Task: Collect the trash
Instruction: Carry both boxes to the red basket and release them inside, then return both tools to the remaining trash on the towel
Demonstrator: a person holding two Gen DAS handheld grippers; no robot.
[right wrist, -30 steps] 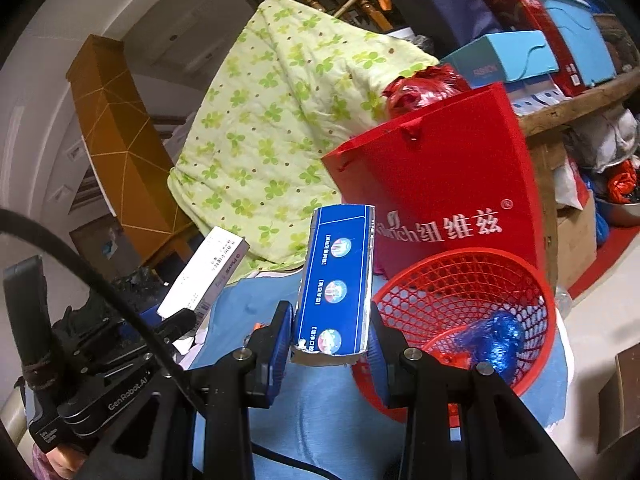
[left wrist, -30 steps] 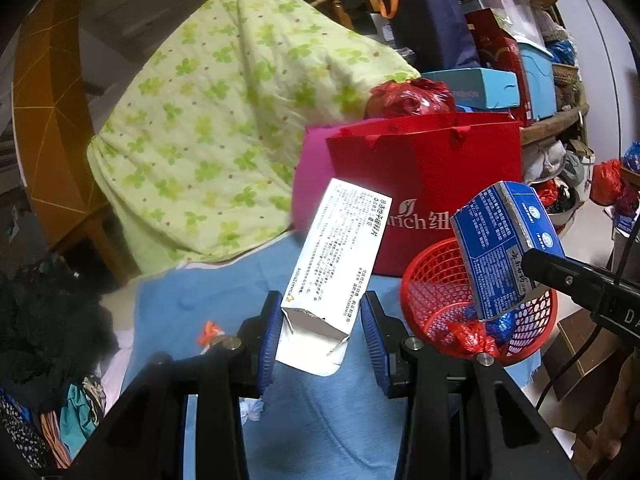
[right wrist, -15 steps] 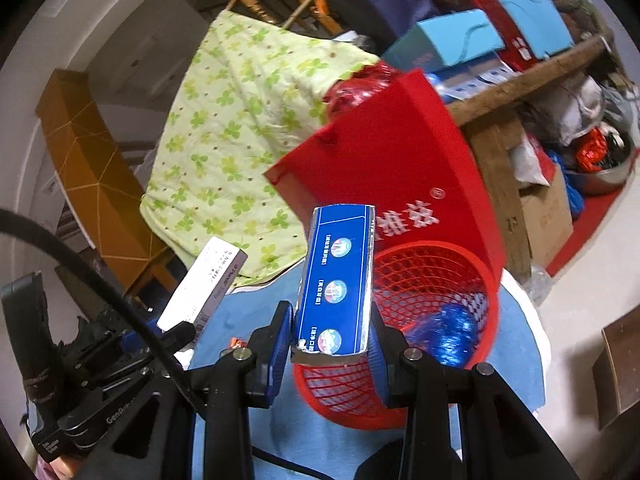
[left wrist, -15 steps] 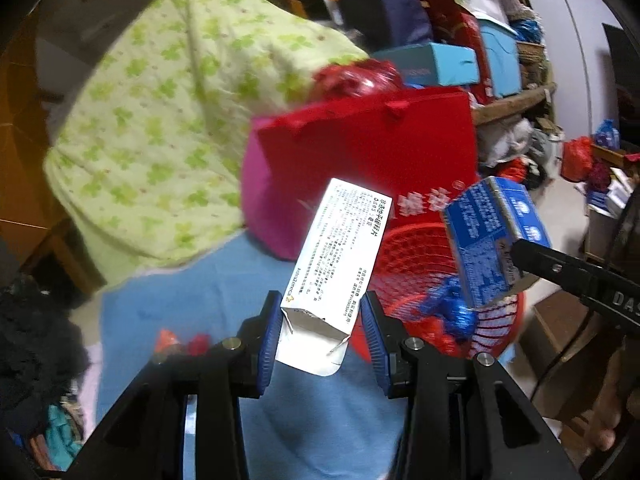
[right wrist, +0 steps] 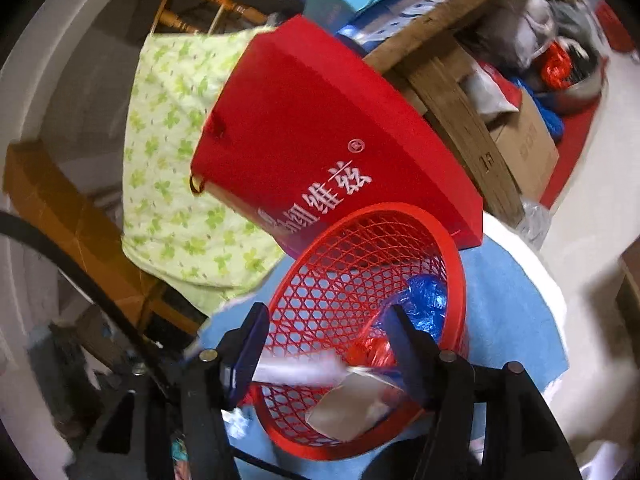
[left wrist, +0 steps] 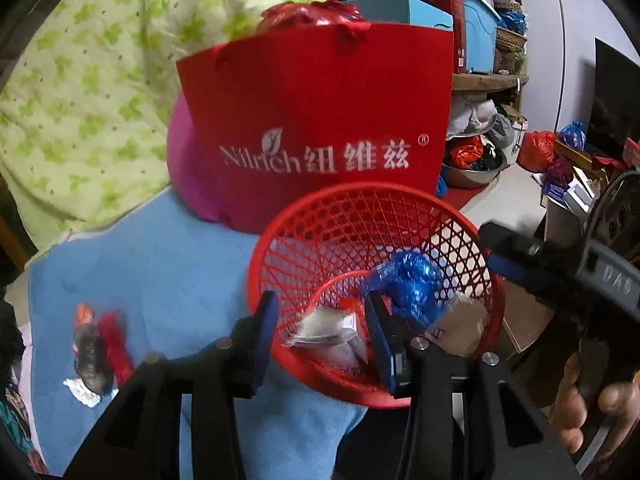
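A red mesh basket (left wrist: 320,216) (right wrist: 400,216) stands on a blue cloth (left wrist: 152,264). Inside lie a blue crumpled wrapper (left wrist: 408,280) (right wrist: 428,300), red wrappers and two cartons, one whitish (left wrist: 324,328), one seen end-on (right wrist: 352,404). My left gripper (left wrist: 320,332) is open and empty over the basket's near rim. My right gripper (right wrist: 324,340) is open over the basket; a blurred white carton (right wrist: 296,370) lies between its fingers, apparently loose. The right gripper also shows at the right of the left wrist view (left wrist: 520,260).
A red paper bag (left wrist: 320,120) (right wrist: 320,140) stands right behind the basket, a pink bag (left wrist: 188,176) beside it. A green-patterned quilt (left wrist: 80,80) lies at the left. Red and white scraps (left wrist: 96,348) lie on the cloth at left. Cluttered shelves and floor at right.
Both grippers moved over the basket and opened. The white carton left the left gripper and the blue carton left the right gripper; both now lie in the basket.
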